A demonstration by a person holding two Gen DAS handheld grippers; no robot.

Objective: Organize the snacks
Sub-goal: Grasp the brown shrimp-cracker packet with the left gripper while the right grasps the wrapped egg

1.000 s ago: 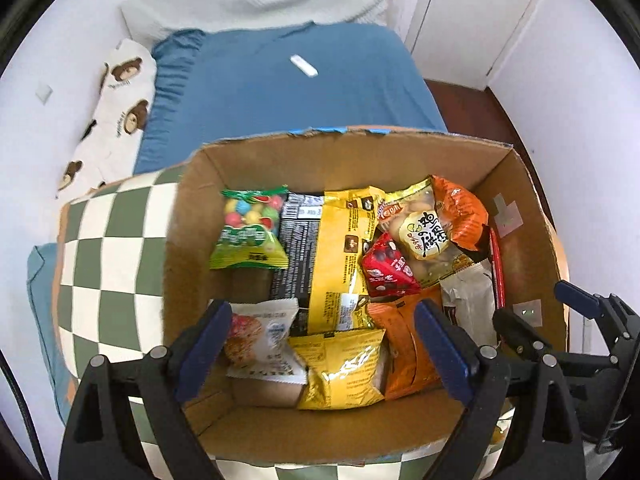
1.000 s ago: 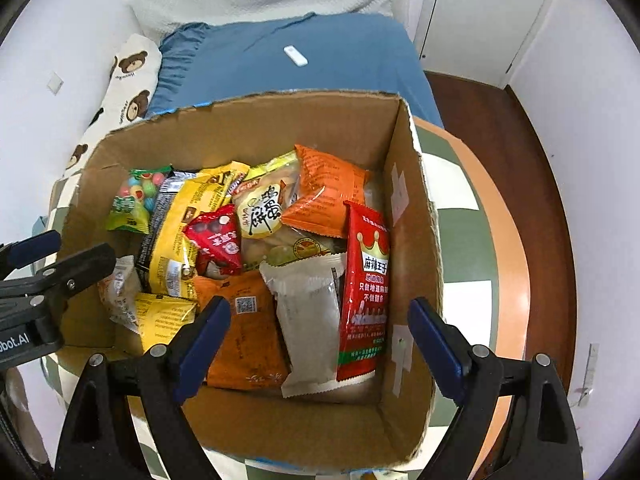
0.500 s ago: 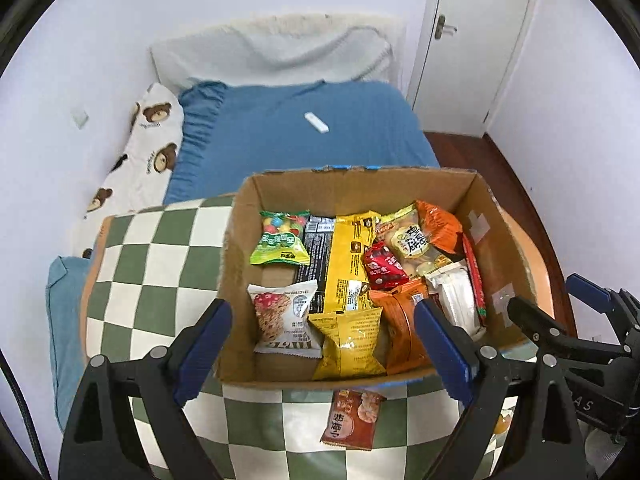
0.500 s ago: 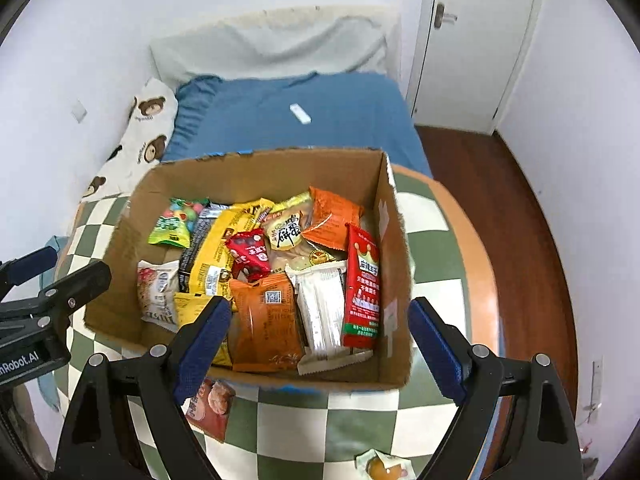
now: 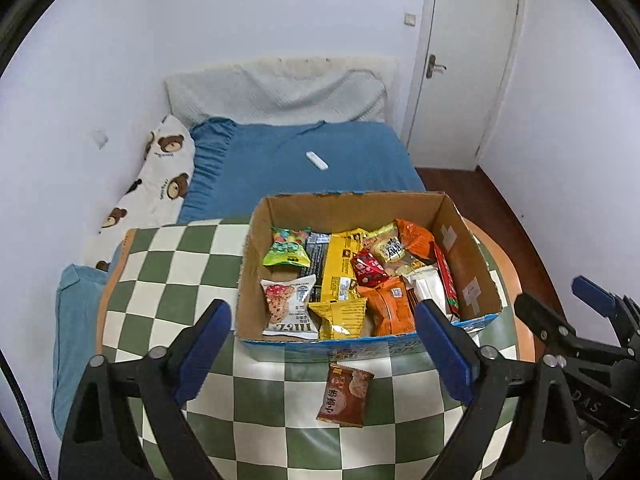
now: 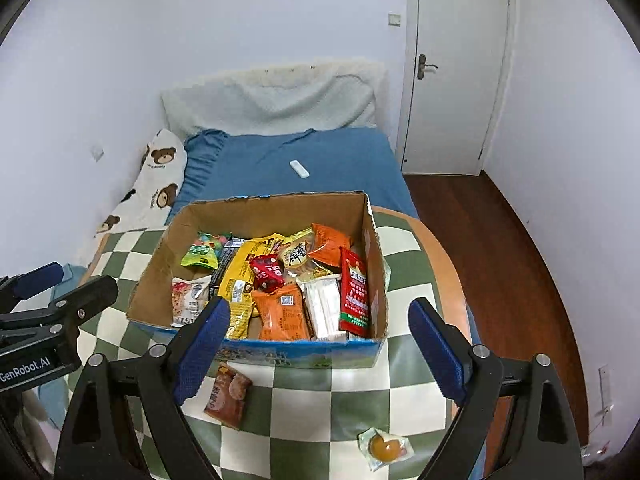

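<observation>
Left wrist view puts the brown snack packet (image 5: 346, 395) low in the centre of the frame, flat on the checked tablecloth (image 5: 168, 280) just in front of the cardboard box (image 5: 472, 280), directly between the blue pads of the left gripper (image 5: 332, 350). That gripper is spread wide and holds nothing. The packet's long side runs roughly up and down the frame, toward the box and back to the camera, tilted slightly so its top edge leans right; the printed face is up.

In the right wrist view the same packet (image 6: 228, 396) sits at lower left, partly behind the left-hand pad, so it lies off to one side of the right gripper (image 6: 320, 354), whose fingers are also spread apart and empty. By that reading the left hand is the nearer and better lined up. A straight push forward and down looks enough, with the fingers closing across the packet's short side.

A second loose item, a small clear packet with an orange centre (image 6: 385, 449), lies at the bottom right of the right wrist view, closer to the right gripper and well apart from the brown one. Its shape is near square, so no long axis is clear.

The box already holds many packets, mostly standing or leaning in rows, with some room at its left end.
</observation>
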